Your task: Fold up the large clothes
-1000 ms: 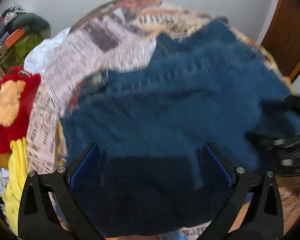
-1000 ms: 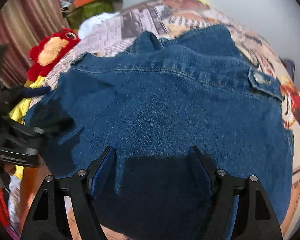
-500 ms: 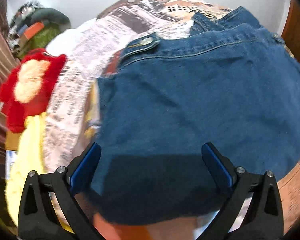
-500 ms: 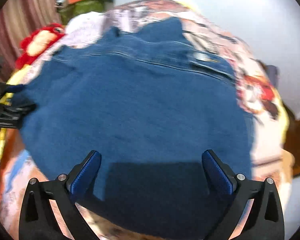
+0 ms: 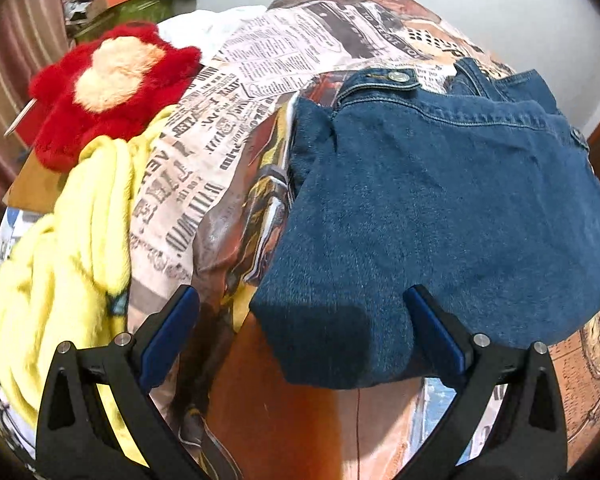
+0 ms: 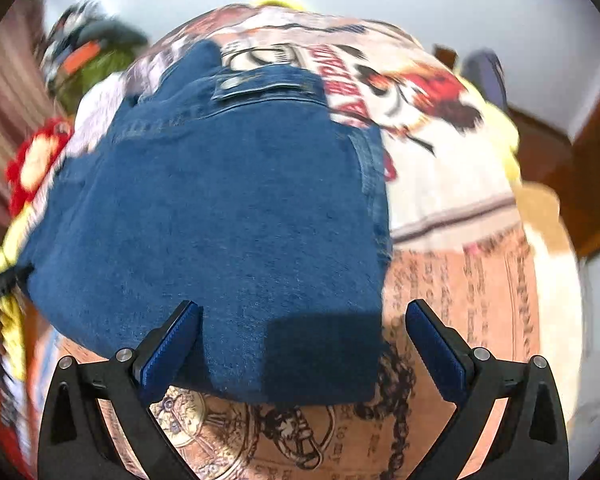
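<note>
The dark blue denim garment [image 5: 440, 208] lies folded into a compact rectangle on a bed covered by a newspaper-print bedspread [image 5: 228, 120]. Waistband and metal button sit at the far edge; the near fold edge hangs just in front of both grippers.

The left gripper [image 5: 300, 332] hovers over the near left corner, jaws spread wide and holding nothing. The right gripper [image 6: 300, 336] hovers over the near right corner, jaws likewise spread and empty. Both point forward and slightly down along the bed.

Judgement: the fold looks nearly complete. For a further fold, each gripper should pinch all layers at its near corner, lift evenly, and carry the edge toward the waistband, keeping corners aligned.

A red plush toy [image 5: 108, 88] and yellow fleece blanket [image 5: 68, 256] lie to the left, apart from the denim.
</note>
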The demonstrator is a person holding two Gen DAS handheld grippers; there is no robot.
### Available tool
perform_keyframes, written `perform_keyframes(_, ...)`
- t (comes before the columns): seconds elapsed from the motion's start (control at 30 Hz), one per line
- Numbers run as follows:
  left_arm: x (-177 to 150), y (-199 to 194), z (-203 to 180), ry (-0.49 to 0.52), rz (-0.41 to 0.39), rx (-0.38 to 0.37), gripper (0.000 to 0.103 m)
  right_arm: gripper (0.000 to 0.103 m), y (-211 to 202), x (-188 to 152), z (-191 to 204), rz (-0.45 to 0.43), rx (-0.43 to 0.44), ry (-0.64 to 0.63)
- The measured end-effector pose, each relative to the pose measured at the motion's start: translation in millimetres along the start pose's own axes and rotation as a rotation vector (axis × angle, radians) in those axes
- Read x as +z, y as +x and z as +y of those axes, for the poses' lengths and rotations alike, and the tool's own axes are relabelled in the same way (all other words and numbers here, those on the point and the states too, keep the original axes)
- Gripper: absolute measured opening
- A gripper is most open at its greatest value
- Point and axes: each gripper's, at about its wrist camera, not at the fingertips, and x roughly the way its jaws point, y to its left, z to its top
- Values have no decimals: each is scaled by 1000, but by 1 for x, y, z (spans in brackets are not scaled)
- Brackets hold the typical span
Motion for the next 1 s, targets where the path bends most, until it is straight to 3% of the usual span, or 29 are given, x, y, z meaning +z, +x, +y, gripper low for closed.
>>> perform_keyframes(0.1, -3, -5, -1, -13, 2, 10, 103, 102, -4, -4, -7, 0, -2, 79)
perform_keyframes(0.23, -2, -19, -3, -16, -7, 36, 103, 102, -15, -3, 4, -20, -23, 54)
perform_keyframes(0.4, -9, -61, -5, -13, -130, 56, 103, 102, -42, -1, 36, -105, -29, -41)
perform_keyframes(0.63, -27, -92, -11, -78, -259, -17, 103, 102, -64, 6, 94, -188, 19, -164)
perform_keyframes(0.83, -37, -57, -13, -199, -146, -172, 103, 102, -33, 6, 129, -136, 22, -248)
perform_keyframes(1.0, -51, -18, -12, -346, -31, -353, 103, 102, 18, -1, 133, -17, -25, -290)
